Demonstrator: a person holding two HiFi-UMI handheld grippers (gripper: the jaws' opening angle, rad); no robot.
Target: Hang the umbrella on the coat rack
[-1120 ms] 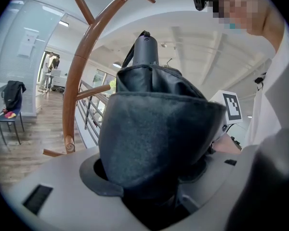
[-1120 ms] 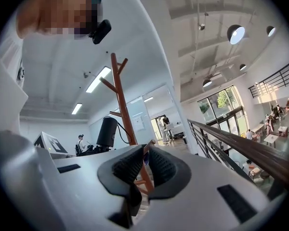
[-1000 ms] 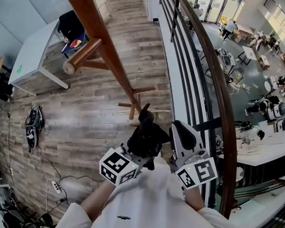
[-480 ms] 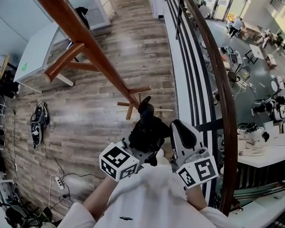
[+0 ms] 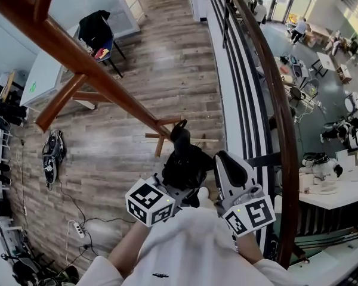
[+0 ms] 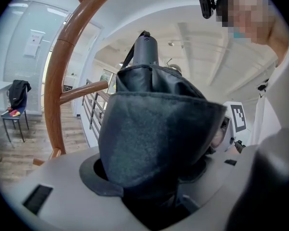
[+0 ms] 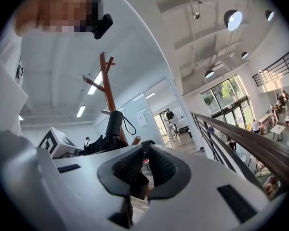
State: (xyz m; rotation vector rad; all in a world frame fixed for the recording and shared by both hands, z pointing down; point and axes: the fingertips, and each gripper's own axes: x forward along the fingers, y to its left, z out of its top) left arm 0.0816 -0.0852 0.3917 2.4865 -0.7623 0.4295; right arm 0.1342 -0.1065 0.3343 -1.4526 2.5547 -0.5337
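Left pads [image 6: 94,177]: closed around the folded fabric of the umbrella [image 6: 154,129]. They stand wide because the bundle is thick, and the cloth bulges over them.
Left gripper [image 6: 151,174]: carries the umbrella, with the handle [image 6: 145,49] pointing up and forward.
Right pads [image 7: 166,167]: almost together, pinching a thin dark strip [image 7: 146,146]. It looks like a strap of the umbrella, but I cannot follow it as far as there.
Right gripper [image 7: 145,170]: just beside the left one, on the side of the railing [image 5: 274,100].
Umbrella place: held out in front, above the wooden floor [image 5: 107,154], near the foot of the coat rack [image 5: 89,70] and not touching it.
Wrist loop [image 7: 129,124]: hangs free at the handle.
Peg [image 5: 59,103]: a wooden arm slanting off the pole. The pegs in view are bare.
How it will handle: I judge it light. The canopy is soft, and only the inner shaft and the handle are stiff. The smooth fabric may slide inside a grip.
Where to hold: the grip on the body is good for carrying. For hanging, the stiff handle seems better, so that the loop stays open and can go over a peg.
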